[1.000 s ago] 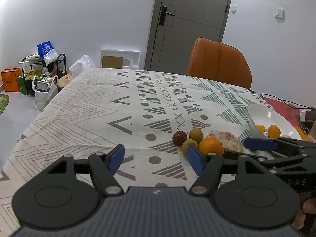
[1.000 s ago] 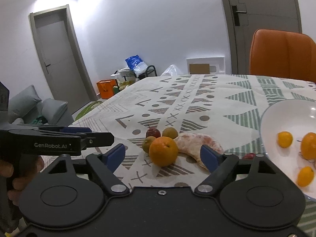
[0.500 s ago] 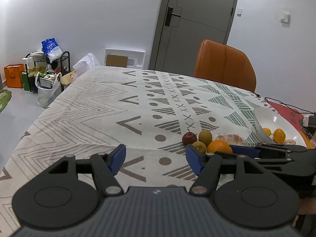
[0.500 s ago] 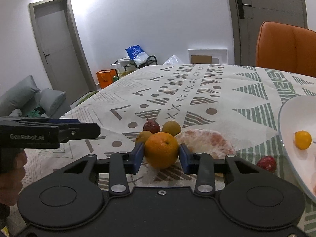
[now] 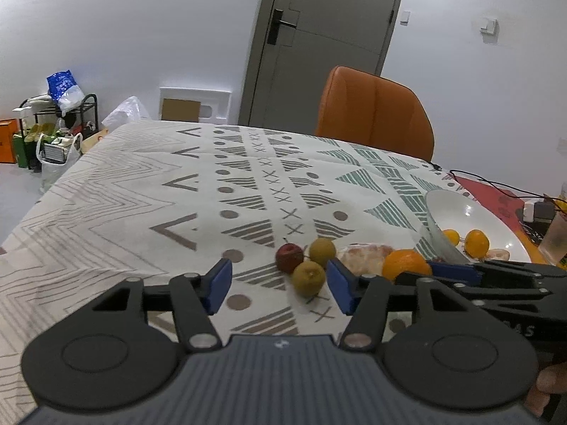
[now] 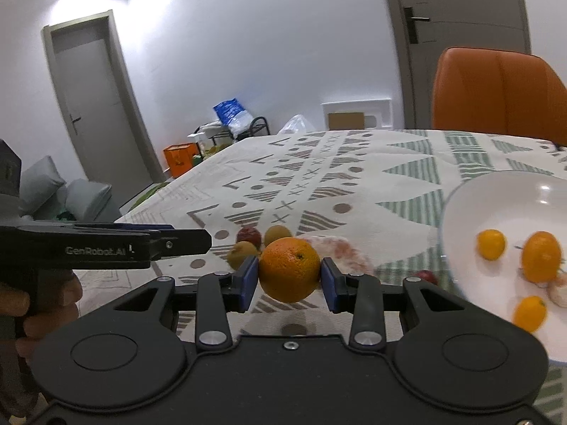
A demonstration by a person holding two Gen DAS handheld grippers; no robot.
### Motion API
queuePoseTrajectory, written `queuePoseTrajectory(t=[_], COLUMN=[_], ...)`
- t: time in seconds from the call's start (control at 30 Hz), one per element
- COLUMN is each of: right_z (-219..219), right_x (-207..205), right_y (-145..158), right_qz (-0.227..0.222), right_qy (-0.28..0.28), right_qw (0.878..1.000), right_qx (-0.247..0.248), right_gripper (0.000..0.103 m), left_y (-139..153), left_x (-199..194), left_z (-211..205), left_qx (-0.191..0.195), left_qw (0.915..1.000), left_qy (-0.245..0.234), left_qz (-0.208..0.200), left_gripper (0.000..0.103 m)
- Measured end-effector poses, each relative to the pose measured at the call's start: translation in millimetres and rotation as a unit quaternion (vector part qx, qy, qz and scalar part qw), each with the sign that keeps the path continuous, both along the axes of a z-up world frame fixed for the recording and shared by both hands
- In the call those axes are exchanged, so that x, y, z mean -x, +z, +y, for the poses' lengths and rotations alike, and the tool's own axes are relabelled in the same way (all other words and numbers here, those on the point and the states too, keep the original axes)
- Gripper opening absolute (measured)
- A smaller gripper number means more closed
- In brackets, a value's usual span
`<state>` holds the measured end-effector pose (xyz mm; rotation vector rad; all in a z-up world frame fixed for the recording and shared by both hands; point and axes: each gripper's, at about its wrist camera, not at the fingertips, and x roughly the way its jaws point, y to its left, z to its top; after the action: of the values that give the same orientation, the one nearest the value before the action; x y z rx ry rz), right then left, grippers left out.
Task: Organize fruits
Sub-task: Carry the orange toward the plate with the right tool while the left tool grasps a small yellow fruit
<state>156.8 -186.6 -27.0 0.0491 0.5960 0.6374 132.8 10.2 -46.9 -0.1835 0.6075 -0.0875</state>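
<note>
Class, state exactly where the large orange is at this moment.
In the right wrist view, the large orange sits clamped between the right tool's blue pads, left of the white bowl.

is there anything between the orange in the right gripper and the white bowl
Nothing visible blocks the way. The right gripper is shut on the orange, and the bowl lies just to its right. Only a small red fruit sits low on the cloth near the bowl's rim, below the held orange.

We look low and close across the patterned-cloth counter (image 5: 149, 191) from both wrists, sharing the round white ceramic bowl (image 6: 496, 205) and the orange padded chair (image 5: 372, 113).
</note>
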Motion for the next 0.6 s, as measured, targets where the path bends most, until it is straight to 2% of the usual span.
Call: queuePoseTrajectory(t=[0.23,0.33,0.37,0.43,0.6], right_z=[-18.1,-25.0,-26.0,-30.5,-42.0], right_x=[3.5,5.4,5.0,6.0,7.6], right_y=[5.3,7.6,8.3,9.8,10.9], right_qz=[-0.007,-0.011,-0.011,-0.014,-0.020], right_qy=[-0.025,-0.034,-0.037,-0.042,-0.055], right_qw=[1.000,0.999,0.999,0.999,0.998], right_qx=[-0.002,-0.003,-0.004,-0.005,-0.008], right_gripper=[0.036,0.036,0.036,0.036,0.036], left_y=[-13.5,-22.5,-23.6,-23.0,-17.0], left_x=[-14.3,-21.3,-22.1,-22.9,-22.0], left_z=[-11.5,-14.0,-13.9,-16.4,-24.3], left_qx=[0.001,0.003,0.007,0.002,-0.002], left_qw=[0.9998,0.9993,0.9992,0.9993,0.9994], left_qy=[-0.009,-0.009,-0.010,-0.012,-0.020], left_qz=[0.019,0.036,0.037,0.035,0.028], left_gripper=[0.051,0.038,0.030,0.023,0.022])
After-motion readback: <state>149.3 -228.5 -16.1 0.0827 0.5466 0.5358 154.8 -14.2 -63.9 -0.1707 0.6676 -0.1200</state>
